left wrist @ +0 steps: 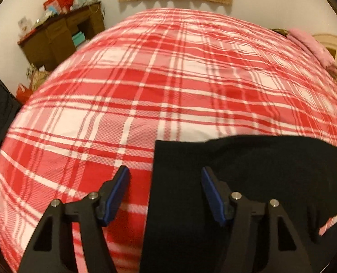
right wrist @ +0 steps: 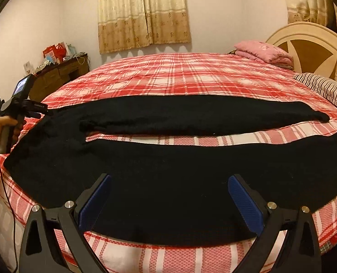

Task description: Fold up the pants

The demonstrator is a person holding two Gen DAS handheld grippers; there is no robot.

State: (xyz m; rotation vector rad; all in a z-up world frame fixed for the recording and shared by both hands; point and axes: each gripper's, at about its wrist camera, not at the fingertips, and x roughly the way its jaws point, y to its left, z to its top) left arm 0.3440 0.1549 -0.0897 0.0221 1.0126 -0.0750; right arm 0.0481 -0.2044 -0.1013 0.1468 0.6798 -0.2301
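Note:
Black pants [right wrist: 168,159] lie spread flat across the red plaid bed [right wrist: 168,77], waist at the left, both legs stretching right with a gap between them. My right gripper [right wrist: 169,182] is open, just above the near leg at the bed's front edge. My left gripper [left wrist: 165,173] is open over the pants' waist edge [left wrist: 236,159], with the left finger over the bedspread [left wrist: 123,91] and the right finger over black cloth. The left gripper's body also shows in the right wrist view [right wrist: 20,104], held by a hand at the pants' left end.
A folded pink blanket [right wrist: 264,52] and a striped pillow [right wrist: 328,91] lie by the headboard [right wrist: 305,43] at the right. A cluttered brown desk [right wrist: 59,72] stands by the wall on the far left. Curtains [right wrist: 143,13] hang behind the bed.

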